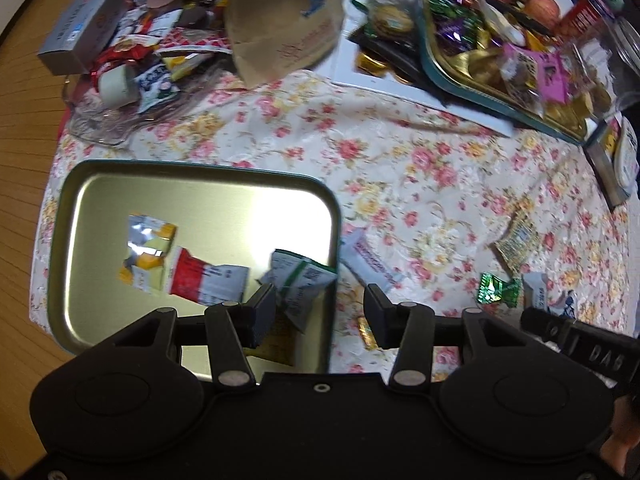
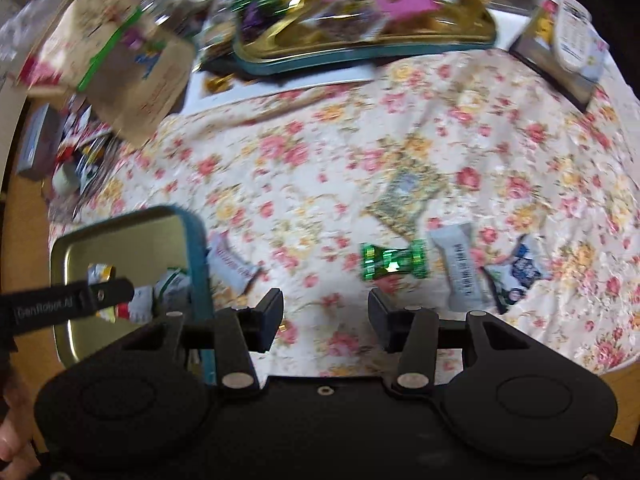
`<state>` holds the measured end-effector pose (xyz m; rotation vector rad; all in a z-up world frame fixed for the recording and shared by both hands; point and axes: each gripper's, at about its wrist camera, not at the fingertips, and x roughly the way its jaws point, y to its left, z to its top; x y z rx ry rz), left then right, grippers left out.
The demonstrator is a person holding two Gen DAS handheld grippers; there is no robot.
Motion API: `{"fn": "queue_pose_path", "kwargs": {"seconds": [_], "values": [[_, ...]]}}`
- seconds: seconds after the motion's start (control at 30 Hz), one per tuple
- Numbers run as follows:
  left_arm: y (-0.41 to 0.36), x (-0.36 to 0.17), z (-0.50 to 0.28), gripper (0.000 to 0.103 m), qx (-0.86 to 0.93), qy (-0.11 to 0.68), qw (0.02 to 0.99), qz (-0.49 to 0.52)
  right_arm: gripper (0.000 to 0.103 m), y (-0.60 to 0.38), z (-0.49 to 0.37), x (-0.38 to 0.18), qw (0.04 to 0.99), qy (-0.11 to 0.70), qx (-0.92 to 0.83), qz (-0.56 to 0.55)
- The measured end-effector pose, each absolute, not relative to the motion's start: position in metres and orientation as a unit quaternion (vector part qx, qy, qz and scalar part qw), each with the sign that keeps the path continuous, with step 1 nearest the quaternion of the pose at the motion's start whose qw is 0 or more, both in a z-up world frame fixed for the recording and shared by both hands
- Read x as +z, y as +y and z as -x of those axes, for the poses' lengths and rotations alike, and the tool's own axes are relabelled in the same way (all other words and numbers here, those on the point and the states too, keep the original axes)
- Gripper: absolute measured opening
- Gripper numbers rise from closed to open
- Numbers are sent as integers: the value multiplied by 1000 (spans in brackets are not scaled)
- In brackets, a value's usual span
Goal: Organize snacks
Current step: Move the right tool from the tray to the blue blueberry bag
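A gold tin tray [image 1: 100, 200] with a teal rim lies at the left on the floral cloth; it also shows in the right wrist view [image 2: 132, 232]. In it lie a yellow packet [image 1: 146, 254], a red and white packet [image 1: 204, 280] and a green and white packet [image 1: 300, 280]. My left gripper [image 1: 320, 312] is open and empty above the tray's right rim. My right gripper [image 2: 325, 316] is open and empty over the cloth. Ahead of it lie a green foil candy [image 2: 394, 263], a white bar [image 2: 460, 270], a blue packet [image 2: 516, 274] and a patterned sachet [image 2: 408, 196].
A white bar [image 1: 370, 258] lies just right of the tray. A second tray heaped with sweets [image 1: 480, 44] stands at the back right. A brown paper bag [image 1: 280, 20], a grey box [image 1: 82, 28] and a pile of packets [image 1: 148, 52] crowd the back left.
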<state>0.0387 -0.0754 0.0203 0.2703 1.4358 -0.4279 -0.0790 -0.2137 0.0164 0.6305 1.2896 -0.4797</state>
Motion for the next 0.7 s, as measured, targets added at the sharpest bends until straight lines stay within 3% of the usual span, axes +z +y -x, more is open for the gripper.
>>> {"fn": "queue_pose_path", "kwargs": {"seconds": [0.4, 0.7], "values": [[-120, 12, -10, 54, -240, 650, 701, -171, 50, -332, 150, 3, 673, 539, -327, -387], [-128, 9, -6, 54, -245, 657, 692, -171, 50, -359, 171, -27, 631, 554, -360, -407]]}}
